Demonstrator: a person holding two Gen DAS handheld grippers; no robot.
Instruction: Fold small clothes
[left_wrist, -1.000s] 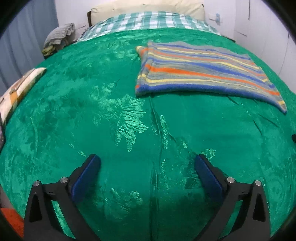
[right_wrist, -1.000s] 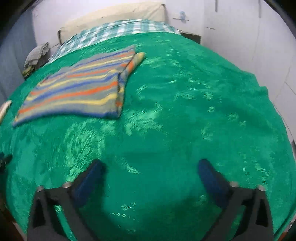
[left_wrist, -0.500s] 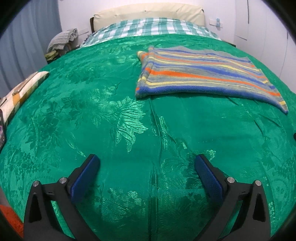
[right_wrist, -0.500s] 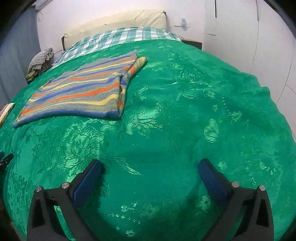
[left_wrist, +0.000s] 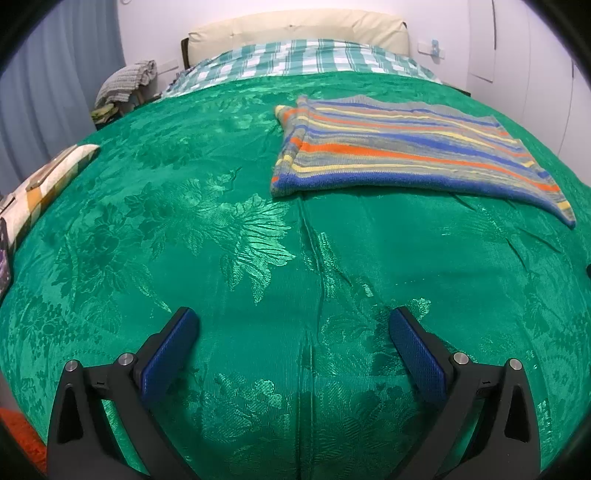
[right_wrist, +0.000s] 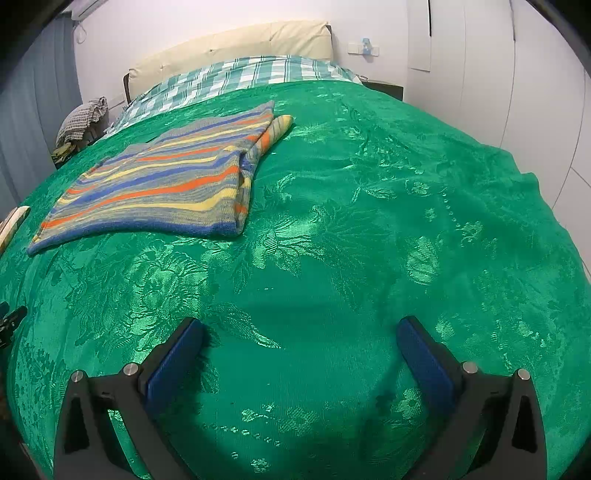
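Note:
A striped knit garment in blue, orange, yellow and grey lies folded flat on the green bedspread. In the left wrist view it sits ahead and to the right; in the right wrist view the garment sits ahead and to the left. My left gripper is open and empty, low over the bedspread, well short of the garment. My right gripper is open and empty, also over bare bedspread, apart from the garment.
A checked sheet and a cream headboard are at the far end. A pile of cloth sits by the bed's far left. A checked pillow lies at the left edge. White cupboards stand on the right.
Both grippers have pulled back and tilted up a little, so more of the headboard and wall shows. The garment has not moved. Both grippers stay open.

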